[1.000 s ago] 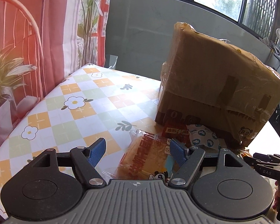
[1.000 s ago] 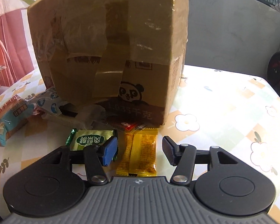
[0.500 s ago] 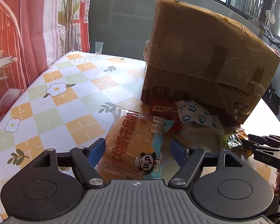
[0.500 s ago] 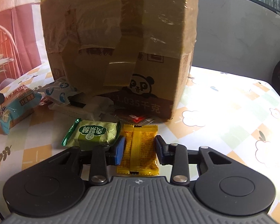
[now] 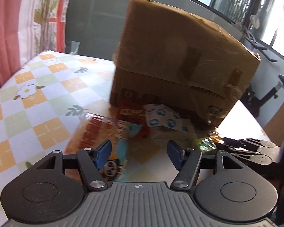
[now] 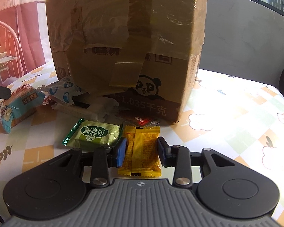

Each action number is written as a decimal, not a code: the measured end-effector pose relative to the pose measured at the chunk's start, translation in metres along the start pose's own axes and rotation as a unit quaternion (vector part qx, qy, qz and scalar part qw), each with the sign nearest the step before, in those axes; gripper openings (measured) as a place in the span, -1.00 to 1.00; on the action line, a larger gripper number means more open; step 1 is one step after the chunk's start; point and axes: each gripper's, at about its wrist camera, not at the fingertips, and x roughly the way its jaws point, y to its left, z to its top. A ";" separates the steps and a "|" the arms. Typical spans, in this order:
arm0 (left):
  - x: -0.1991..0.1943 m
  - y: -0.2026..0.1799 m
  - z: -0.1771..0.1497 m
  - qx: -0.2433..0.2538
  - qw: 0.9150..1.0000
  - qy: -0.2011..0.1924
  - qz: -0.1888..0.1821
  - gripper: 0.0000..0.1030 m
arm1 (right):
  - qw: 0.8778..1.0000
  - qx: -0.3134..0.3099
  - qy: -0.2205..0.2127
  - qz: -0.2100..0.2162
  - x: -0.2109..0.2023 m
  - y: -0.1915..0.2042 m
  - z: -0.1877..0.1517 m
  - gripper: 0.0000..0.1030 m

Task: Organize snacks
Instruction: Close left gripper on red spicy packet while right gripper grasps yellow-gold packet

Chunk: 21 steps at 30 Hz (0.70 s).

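My right gripper [image 6: 141, 151] is shut on a yellow snack packet [image 6: 142, 141] that lies flat on the tablecloth, one pad against each long side. A green packet [image 6: 96, 134] lies just left of it. The left wrist view is blurred. In it my left gripper [image 5: 139, 153] hangs over the near end of an orange bread packet [image 5: 92, 130], its jaws closing. The left pad overlaps the packet and the right pad stands clear of it. A tall taped cardboard box [image 6: 126, 47] stands behind all the snacks.
A blue-and-white wrapper [image 5: 162, 117] and a red packet [image 5: 132, 111] lie against the box's foot. The checked floral tablecloth [image 5: 37, 104] stretches bare to the left. My right gripper [image 5: 226, 144] shows at the right edge by the green packet [image 5: 206, 144].
The right jaws closed onto the yellow packet. The left gripper swung right over the bread packet, nearer the box, and its jaws narrowed.
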 end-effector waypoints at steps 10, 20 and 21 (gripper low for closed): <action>0.042 -0.008 -0.002 0.038 0.998 0.043 0.012 0.10 | 1.000 0.002 0.000 0.000 -0.002 0.000 0.000 -0.27; 0.066 0.017 0.024 0.012 0.998 0.004 0.062 0.11 | 1.000 0.003 0.000 0.001 -0.001 0.002 0.001 -0.27; 0.070 0.016 0.026 0.021 0.998 0.003 0.063 0.11 | 1.000 0.003 0.000 0.001 -0.001 0.002 0.001 -0.27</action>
